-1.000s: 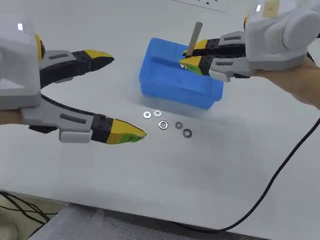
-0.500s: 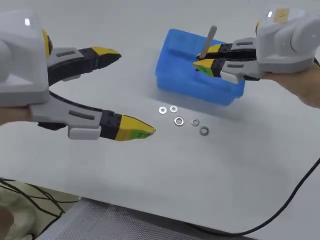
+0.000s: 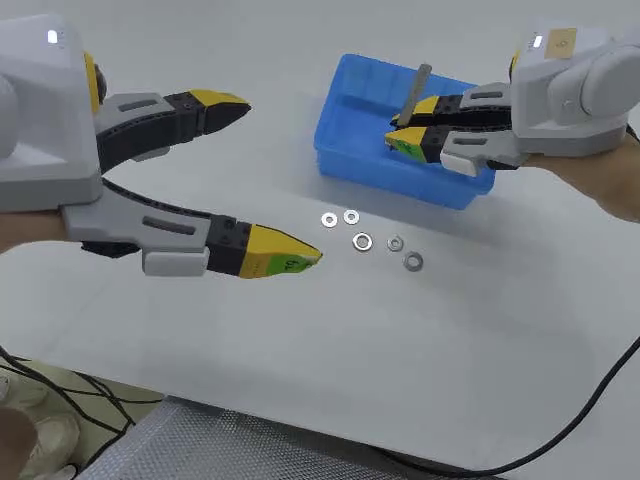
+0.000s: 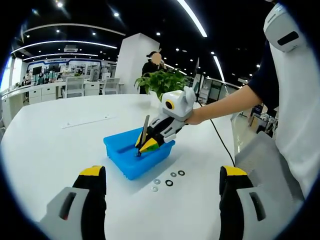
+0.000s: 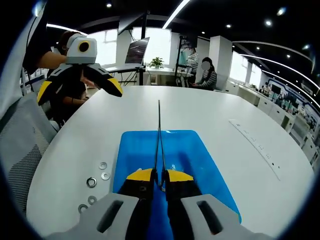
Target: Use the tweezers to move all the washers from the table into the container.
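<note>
Several small metal washers (image 3: 363,242) lie in a loose cluster on the white table, just in front of the blue container (image 3: 350,150). My right gripper (image 3: 397,136) is over the container, shut on grey tweezers (image 3: 419,84) whose upper end sticks out past the jaws. In the right gripper view the tweezers (image 5: 159,132) run forward above the container (image 5: 192,155), with the washers (image 5: 103,166) to its left. My left gripper (image 3: 270,185) hangs open to the left of the washers, nothing between its fingers. The left gripper view shows the washers (image 4: 169,182) ahead of the container (image 4: 127,160).
The white table (image 3: 420,350) has bare room around the washers. A black cable (image 3: 590,400) trails from the right gripper across the table's right side. The table's front edge (image 3: 250,415) runs along the bottom, with more cables below it.
The head camera has shifted, so everything sits a bit to the right. The right gripper with the tweezers has drawn back slightly over the container. The washers have not moved.
</note>
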Action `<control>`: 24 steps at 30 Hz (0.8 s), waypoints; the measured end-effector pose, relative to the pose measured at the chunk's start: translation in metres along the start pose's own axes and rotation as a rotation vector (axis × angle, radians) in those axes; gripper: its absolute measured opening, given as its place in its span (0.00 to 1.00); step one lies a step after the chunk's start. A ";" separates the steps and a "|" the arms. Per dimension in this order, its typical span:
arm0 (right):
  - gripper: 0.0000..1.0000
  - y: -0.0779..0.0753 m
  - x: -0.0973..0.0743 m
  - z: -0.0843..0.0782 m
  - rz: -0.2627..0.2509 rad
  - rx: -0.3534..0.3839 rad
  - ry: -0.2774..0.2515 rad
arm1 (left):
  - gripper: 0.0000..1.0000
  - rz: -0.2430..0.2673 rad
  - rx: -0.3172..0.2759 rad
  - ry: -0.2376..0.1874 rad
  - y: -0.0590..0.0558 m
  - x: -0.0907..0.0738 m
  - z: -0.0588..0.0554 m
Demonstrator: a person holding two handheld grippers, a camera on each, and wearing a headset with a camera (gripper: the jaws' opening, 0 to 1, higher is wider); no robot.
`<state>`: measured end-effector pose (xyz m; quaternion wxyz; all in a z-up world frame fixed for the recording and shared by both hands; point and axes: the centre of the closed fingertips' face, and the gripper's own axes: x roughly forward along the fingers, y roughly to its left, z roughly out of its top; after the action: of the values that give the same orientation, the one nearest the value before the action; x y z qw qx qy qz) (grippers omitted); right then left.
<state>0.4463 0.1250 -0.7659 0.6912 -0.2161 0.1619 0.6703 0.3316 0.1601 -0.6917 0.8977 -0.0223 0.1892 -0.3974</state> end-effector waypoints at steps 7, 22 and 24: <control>0.10 0.002 0.002 -0.002 0.011 -0.005 -0.002 | 0.99 0.003 -0.002 0.021 -0.002 -0.001 -0.005; 0.11 0.003 0.001 -0.004 0.016 0.007 -0.020 | 0.99 0.012 -0.002 0.029 0.001 -0.006 -0.007; 0.11 0.002 0.001 -0.002 0.013 0.007 -0.028 | 0.99 0.013 0.000 0.031 0.001 -0.006 -0.007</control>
<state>0.4442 0.1250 -0.7683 0.6897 -0.2034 0.1560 0.6771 0.3261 0.1663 -0.6966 0.8972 -0.0150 0.2032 -0.3918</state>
